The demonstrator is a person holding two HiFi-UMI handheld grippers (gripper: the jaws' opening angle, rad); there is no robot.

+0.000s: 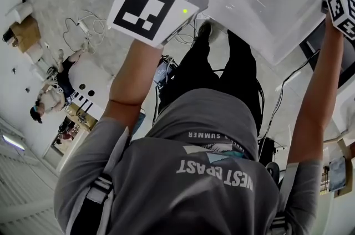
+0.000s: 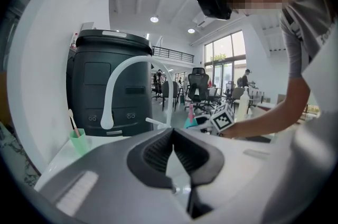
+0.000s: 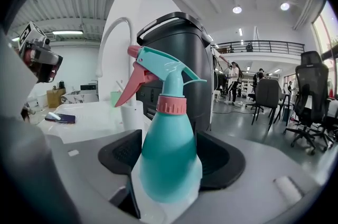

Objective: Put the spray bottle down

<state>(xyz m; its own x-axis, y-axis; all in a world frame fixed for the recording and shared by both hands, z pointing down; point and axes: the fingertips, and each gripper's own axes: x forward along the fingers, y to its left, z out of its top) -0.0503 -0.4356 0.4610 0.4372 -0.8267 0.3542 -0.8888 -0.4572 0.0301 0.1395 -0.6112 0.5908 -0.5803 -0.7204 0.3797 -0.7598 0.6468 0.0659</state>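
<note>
**Spotter:** Where's the spray bottle [image 3: 168,165] right now?

**Me:** Upright in my right claw [image 3: 169,157]. Both pads pinch its teal belly, and the pink trigger [image 3: 132,88] points toward the white faucet [image 3: 113,40]. It's out by the right-hand edge of the white washbasin [image 1: 266,1]. Whether its base touches the top, I can't tell.

**Spotter:** And your other claw?

**Me:** My left claw [image 2: 173,154] is pressed together on nothing and hovers at the washbasin's left side. Ahead of it a black bin [image 2: 105,85] stands behind the faucet. A green cup [image 2: 79,142] sits on the washbasin top, left of the faucet.
</note>
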